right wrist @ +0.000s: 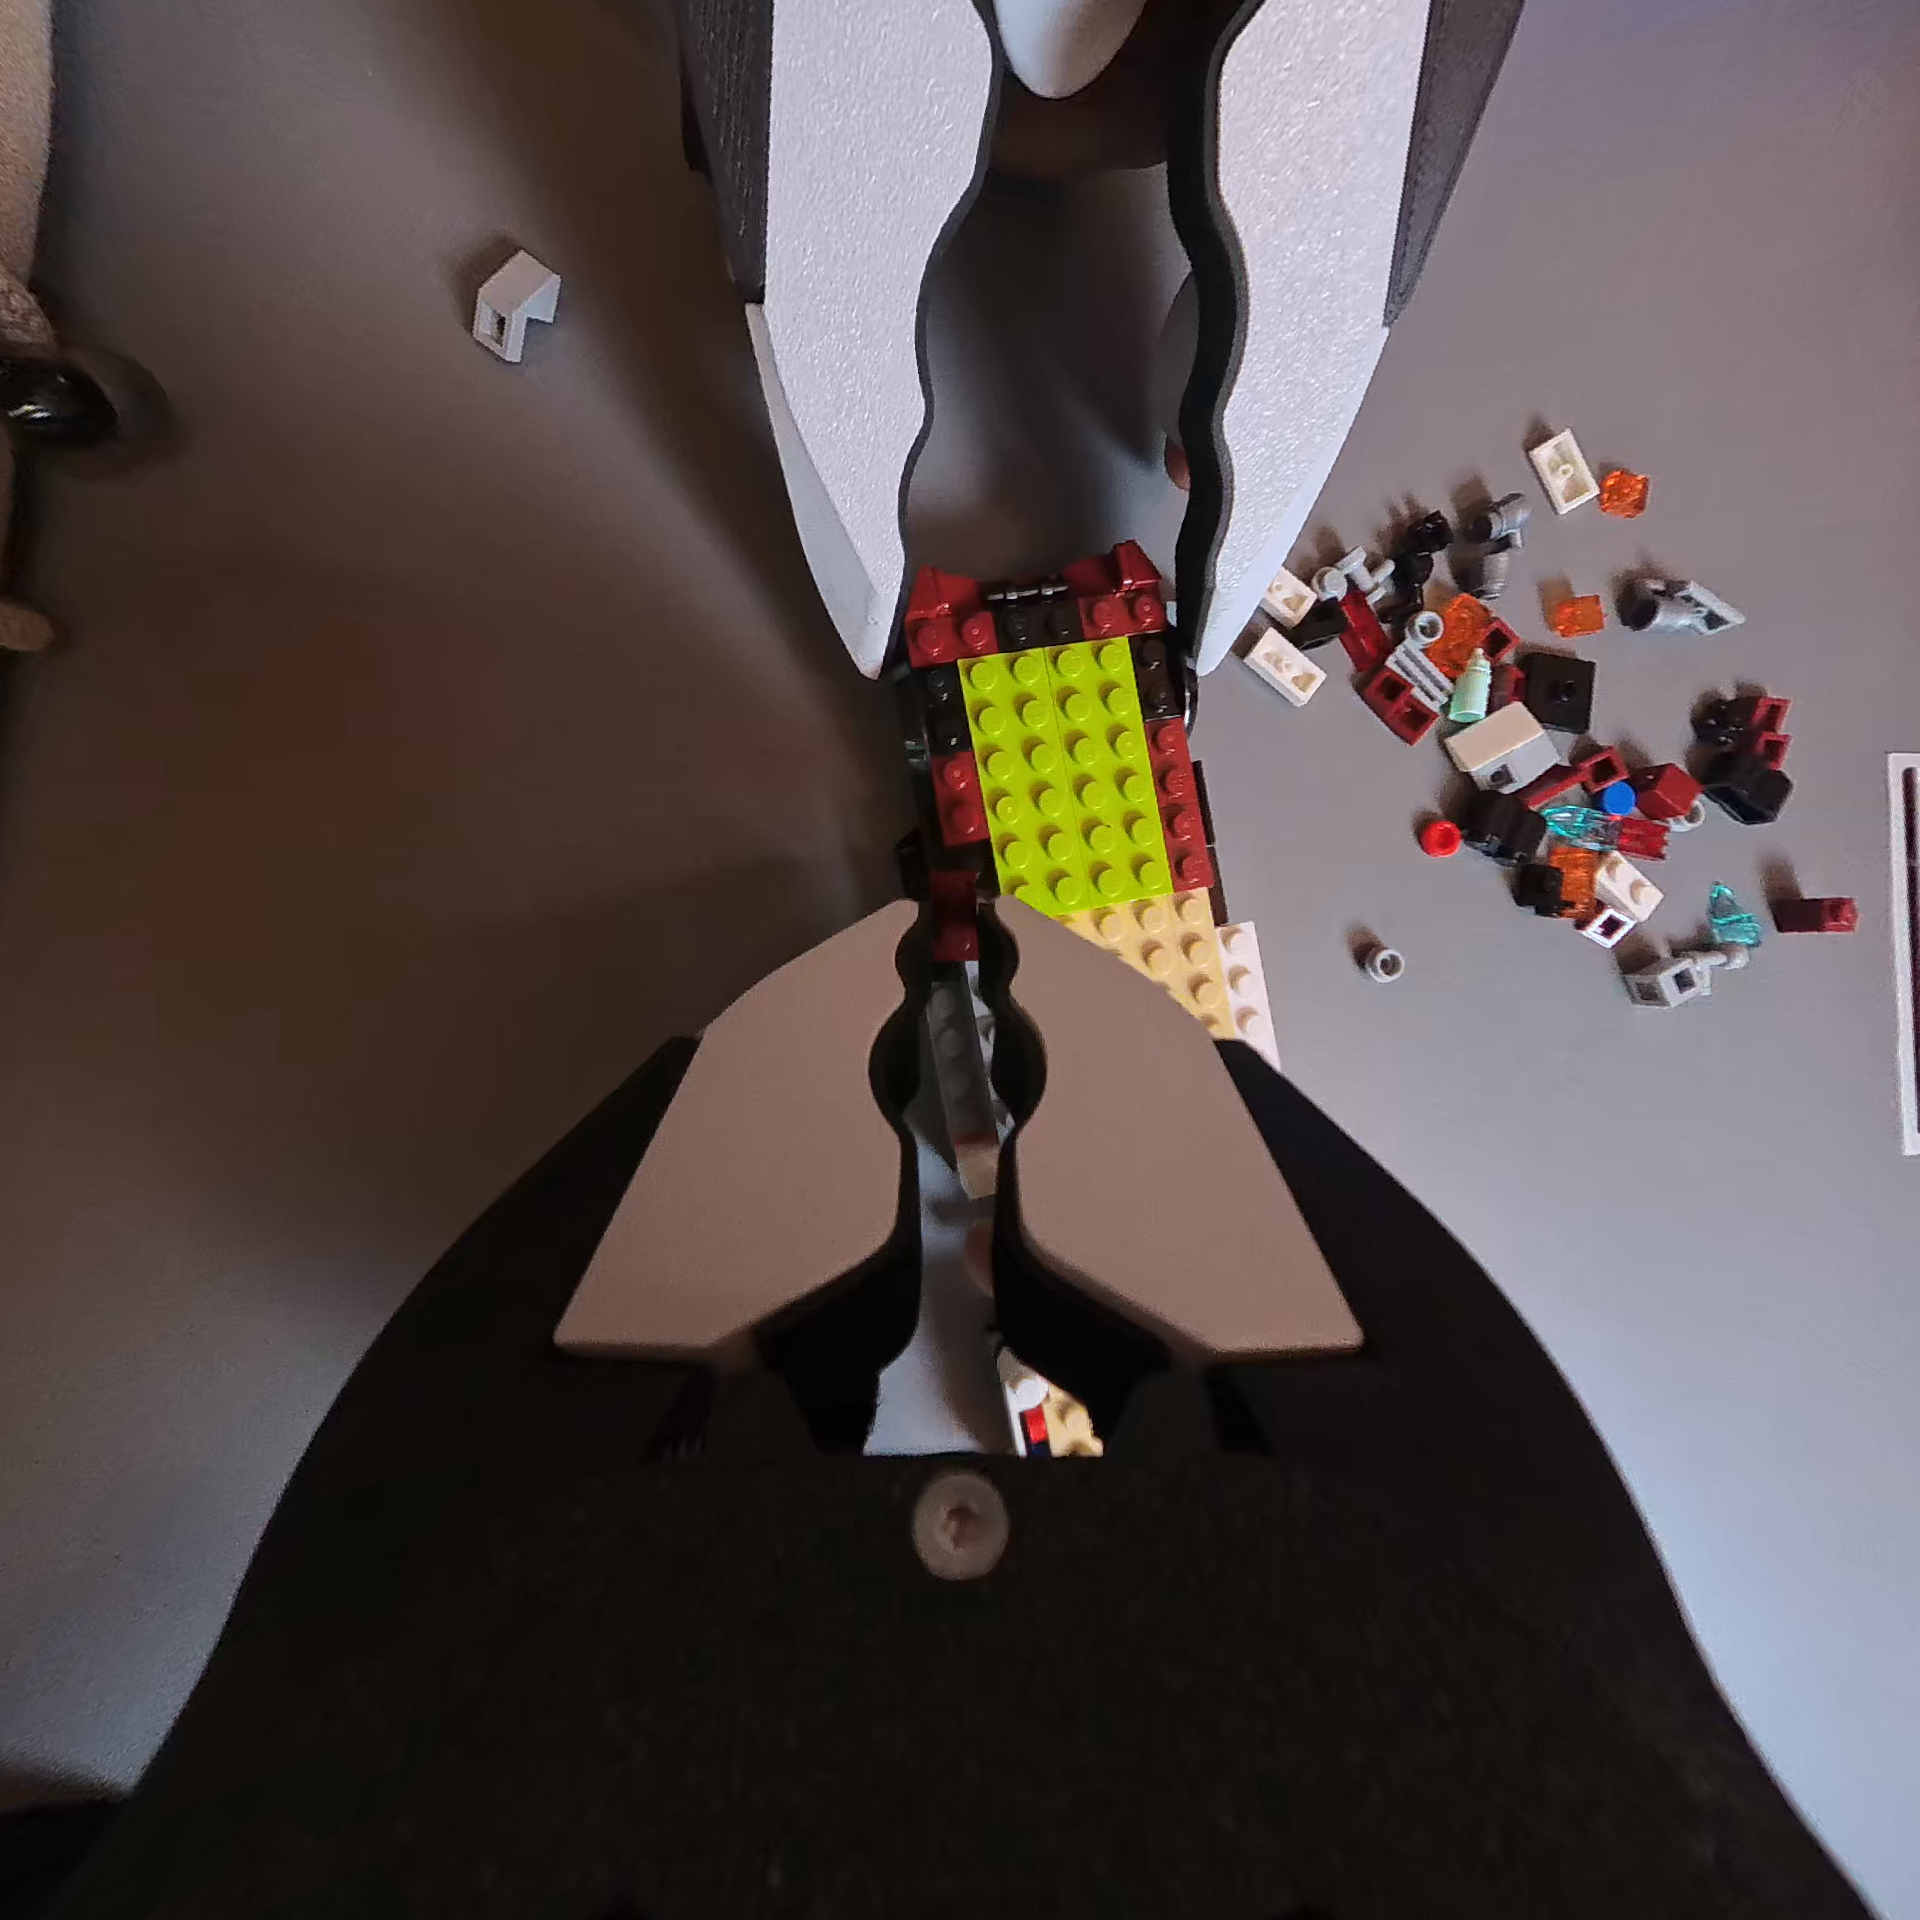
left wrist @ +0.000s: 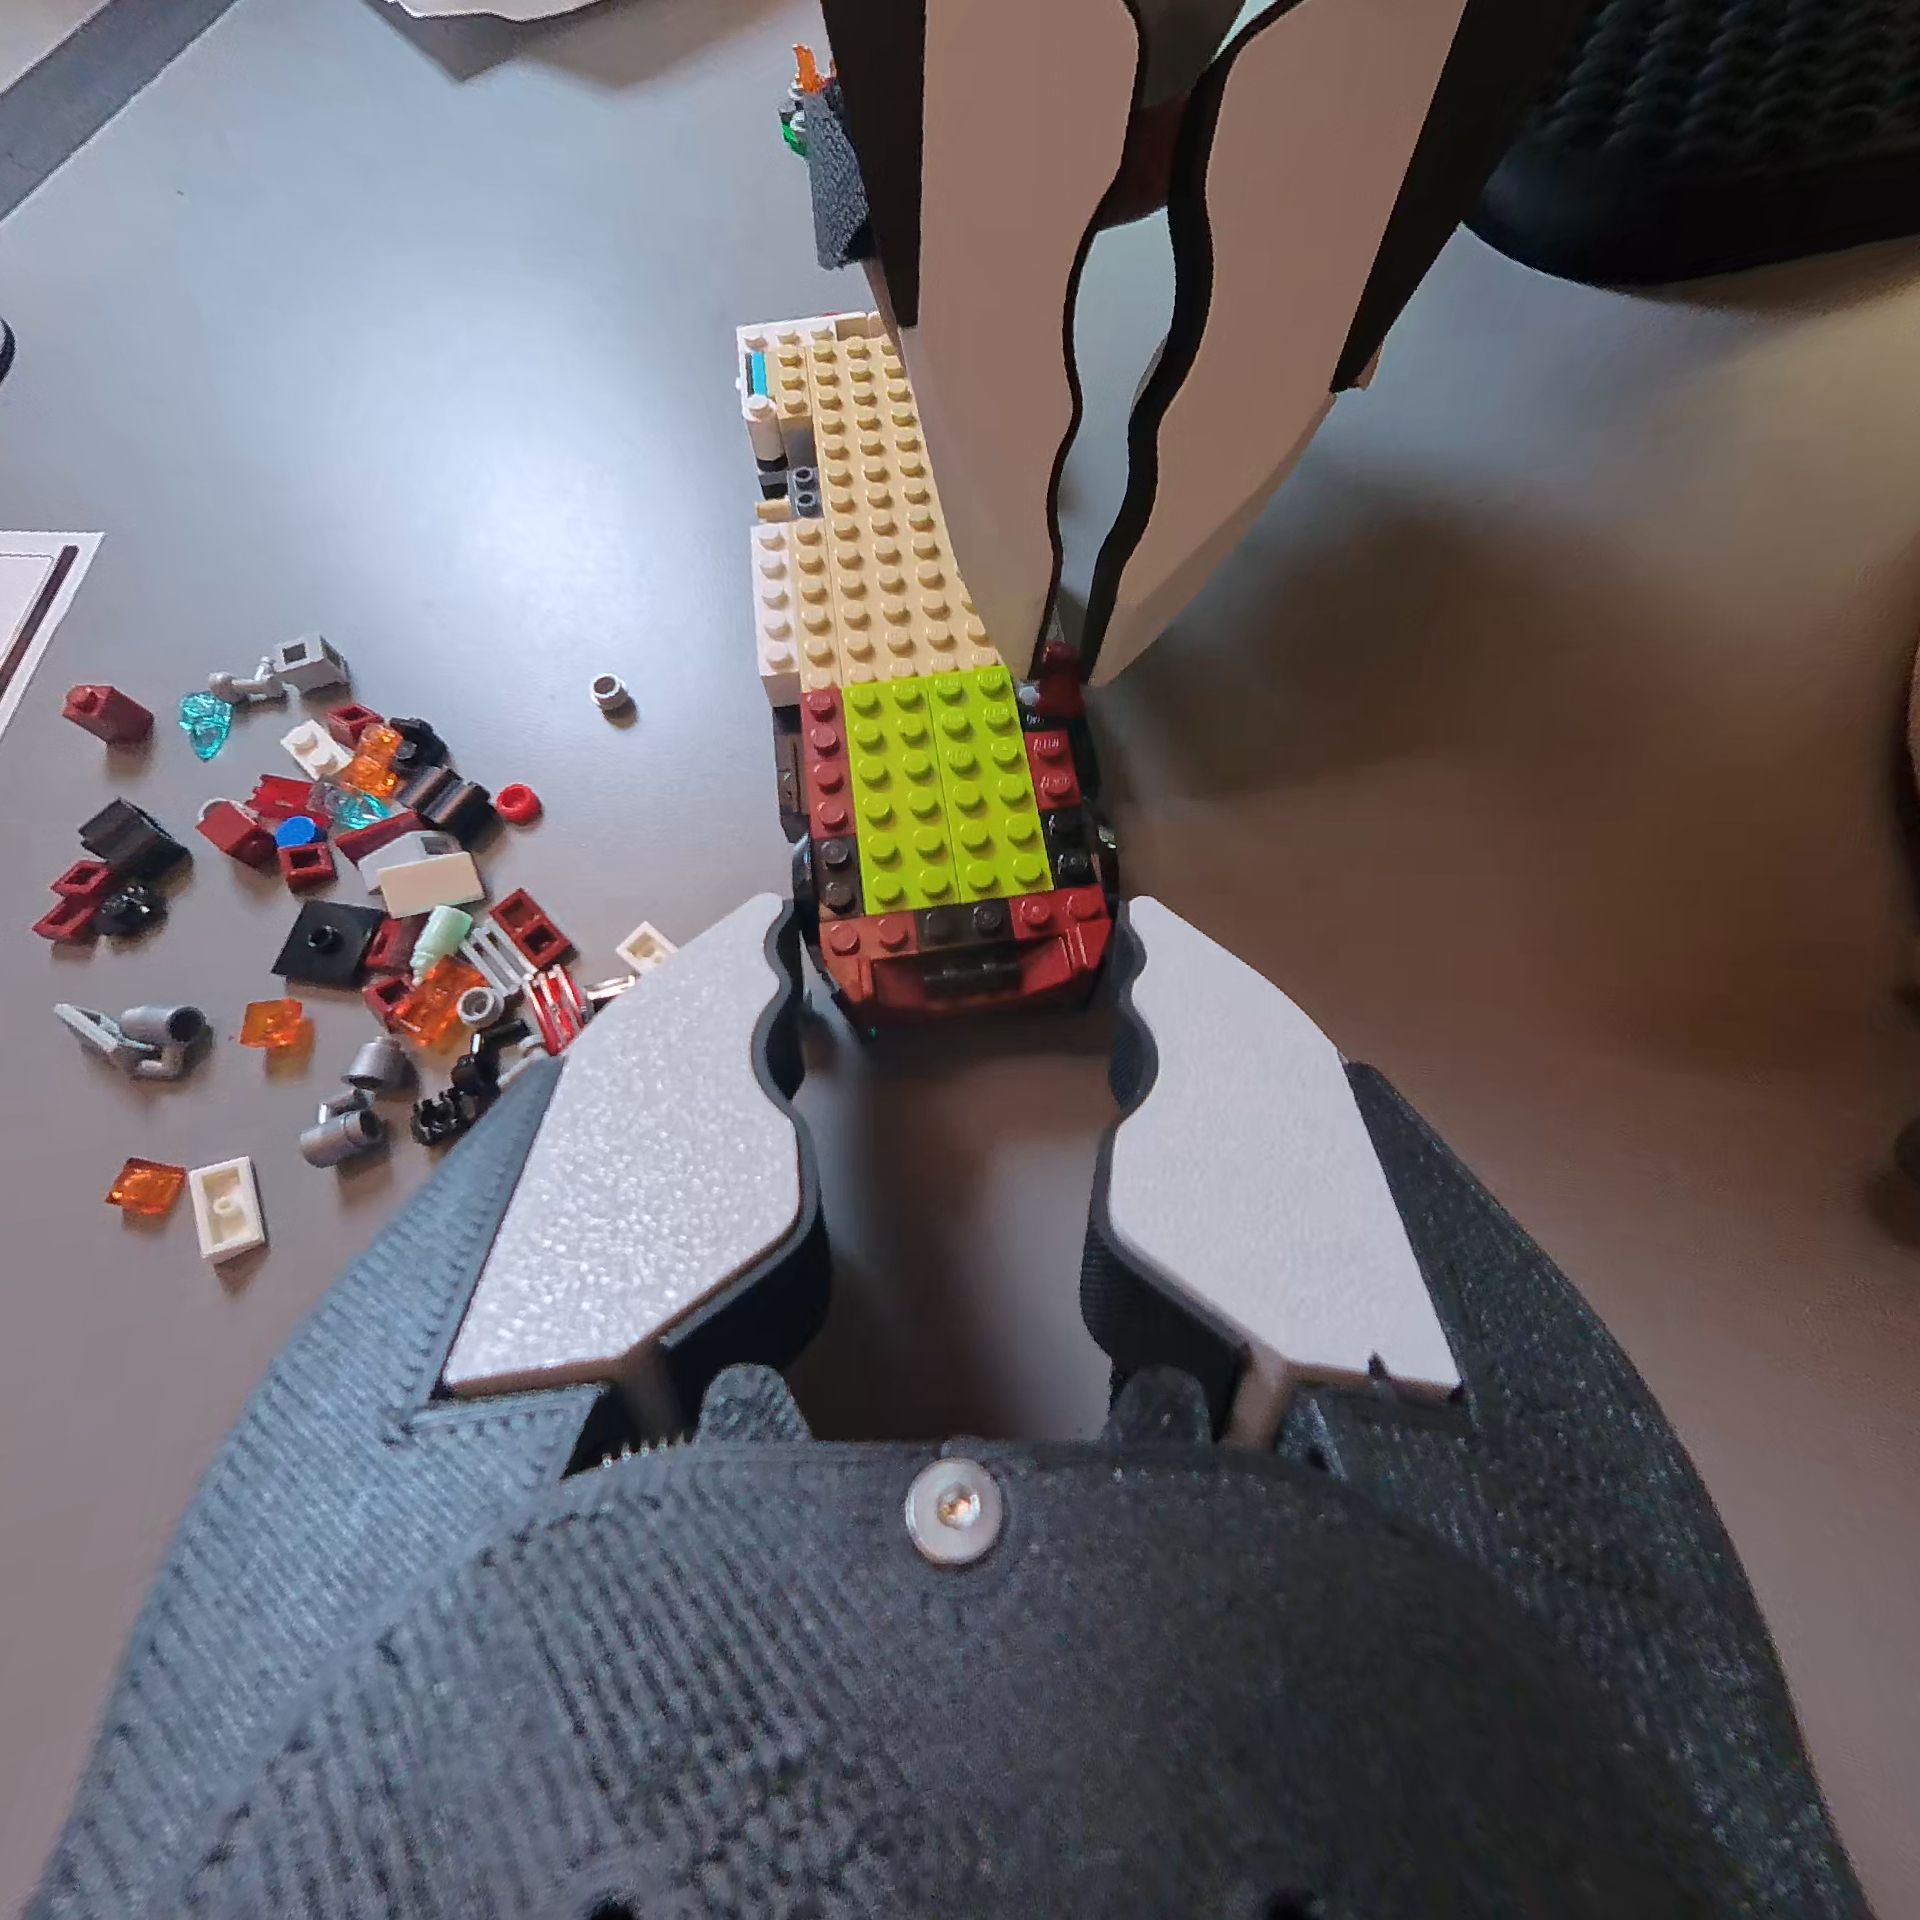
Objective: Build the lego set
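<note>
- Grey table (left wrist: 1455, 831) lies under everything, and on it stands a long brick model (left wrist: 883, 582) with a lime plate (left wrist: 945, 790) and a tan plate (left wrist: 873, 499) on top.
- My left claw (left wrist: 961, 971) is spread wide around the dark red end of the model (left wrist: 961, 961). Its fingers (left wrist: 675, 1101) stand on both sides of this end; in the right wrist view the tips sit against its two sides.
- My right claw (right wrist: 958, 935) is almost closed and grips a small dark red brick (right wrist: 956, 930) at the edge of the model, just beside the lime plate, where lime meets tan.
- Both claws face each other along the model, one at each end of the lime plate.
- Beside the model lies a pile of loose bricks (left wrist: 343, 894): dark red, black, white, grey, clear orange.
- One grey brick (right wrist: 514, 307) lies alone, well apart, on the other side.
</note>
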{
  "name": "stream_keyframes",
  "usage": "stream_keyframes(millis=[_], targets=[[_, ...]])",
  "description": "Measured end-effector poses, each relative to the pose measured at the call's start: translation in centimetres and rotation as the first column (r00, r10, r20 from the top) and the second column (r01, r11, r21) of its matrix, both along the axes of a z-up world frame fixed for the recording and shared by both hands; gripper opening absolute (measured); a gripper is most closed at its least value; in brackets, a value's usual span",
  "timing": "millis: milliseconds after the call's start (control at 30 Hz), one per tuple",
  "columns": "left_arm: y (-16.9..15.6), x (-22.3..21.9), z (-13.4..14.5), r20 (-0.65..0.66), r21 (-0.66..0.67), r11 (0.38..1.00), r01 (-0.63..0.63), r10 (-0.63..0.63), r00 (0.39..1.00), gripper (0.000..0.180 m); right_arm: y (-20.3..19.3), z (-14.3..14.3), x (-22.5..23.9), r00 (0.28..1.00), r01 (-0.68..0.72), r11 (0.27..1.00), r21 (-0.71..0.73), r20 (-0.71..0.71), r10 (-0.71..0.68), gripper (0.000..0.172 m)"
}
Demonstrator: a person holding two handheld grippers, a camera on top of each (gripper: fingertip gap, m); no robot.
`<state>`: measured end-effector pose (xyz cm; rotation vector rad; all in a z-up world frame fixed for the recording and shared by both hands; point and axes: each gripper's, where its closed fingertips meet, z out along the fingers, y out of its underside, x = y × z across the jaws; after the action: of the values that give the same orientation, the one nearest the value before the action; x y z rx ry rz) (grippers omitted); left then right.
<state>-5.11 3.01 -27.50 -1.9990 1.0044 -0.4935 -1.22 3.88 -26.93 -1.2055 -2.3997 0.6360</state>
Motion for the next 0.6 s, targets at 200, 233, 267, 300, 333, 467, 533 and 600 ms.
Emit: stream_keyframes(millis=[200,233,267,300,333,467,533,600], targets=[[0.0,0.01,-0.01,0.001,-0.001,1.0,0.0,0.0,1.0,0.057,0.54,-0.03,0.33,1.0,0.029,1.0,0.008,-0.001,-0.029,0.008],[0.0,0.01,-0.01,0.001,-0.001,1.0,0.0,0.0,1.0,0.057,0.58,-0.02,0.32,0.999,0.032,0.999,0.012,-0.002,-0.032,0.008],[-0.01,0.01,-0.01,0.0,-0.001,1.0,0.0,0.0,1.0,0.057,0.58,-0.02,0.3,0.999,0.033,0.999,0.013,-0.001,-0.033,0.008],[-0.01,0.01,-0.01,0.0,-0.001,1.0,0.0,0.0,1.0,0.057,0.56,-0.01,0.25,0.999,0.034,0.999,0.014,-0.002,-0.034,0.008],[-0.01,0.01,-0.01,0.0,-0.001,1.0,-0.001,0.001,1.0,0.057,0.56,-0.04,0.21,0.999,0.036,0.999,0.017,0.0,-0.036,0.008],[-0.02,-0.02,-0.01,0.002,-0.002,1.0,-0.003,0.003,1.0,0.057,0.48,-0.19,0.13,0.999,0.038,0.999,0.032,0.009,-0.038,0.008],[-0.01,-0.03,-0.01,0.002,-0.002,1.0,-0.004,0.004,1.0,0.057,0.49,-0.2,0.1,0.999,0.047,0.998,0.04,0.003,-0.047,0.008],[-0.01,-0.03,-0.01,0.002,-0.002,1.0,-0.004,0.004,1.0,0.057,0.5,-0.19,0.09,0.998,0.056,0.997,0.051,-0.011,-0.055,0.008]])
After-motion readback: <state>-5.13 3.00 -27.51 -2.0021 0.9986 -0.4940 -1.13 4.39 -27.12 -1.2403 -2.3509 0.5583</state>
